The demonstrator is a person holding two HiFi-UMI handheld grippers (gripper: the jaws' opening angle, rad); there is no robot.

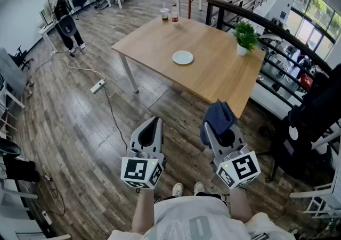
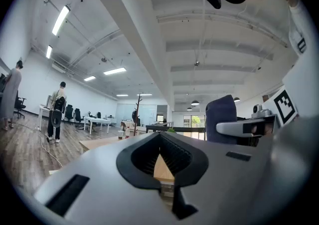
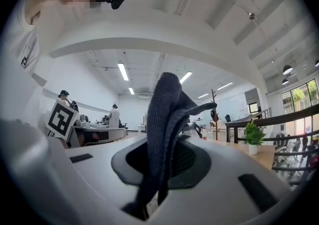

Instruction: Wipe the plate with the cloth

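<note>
A white plate (image 1: 183,57) lies near the middle of the wooden table (image 1: 154,52), well ahead of both grippers. My right gripper (image 1: 213,127) is shut on a dark blue cloth (image 1: 219,116), which bunches up above its jaws; in the right gripper view the cloth (image 3: 167,129) stands upright between the closed jaws. My left gripper (image 1: 155,123) is shut and holds nothing; in the left gripper view its jaws meet at the tip (image 2: 160,141). Both grippers are held level over the floor, short of the table's near corner.
A potted plant (image 1: 245,35) stands at the table's right edge, a cup (image 1: 164,14) and a bottle (image 1: 175,14) at its far edge. A black railing (image 1: 277,31) runs to the right. A power strip (image 1: 97,86) with cable lies on the floor left. A person (image 1: 61,16) stands far left.
</note>
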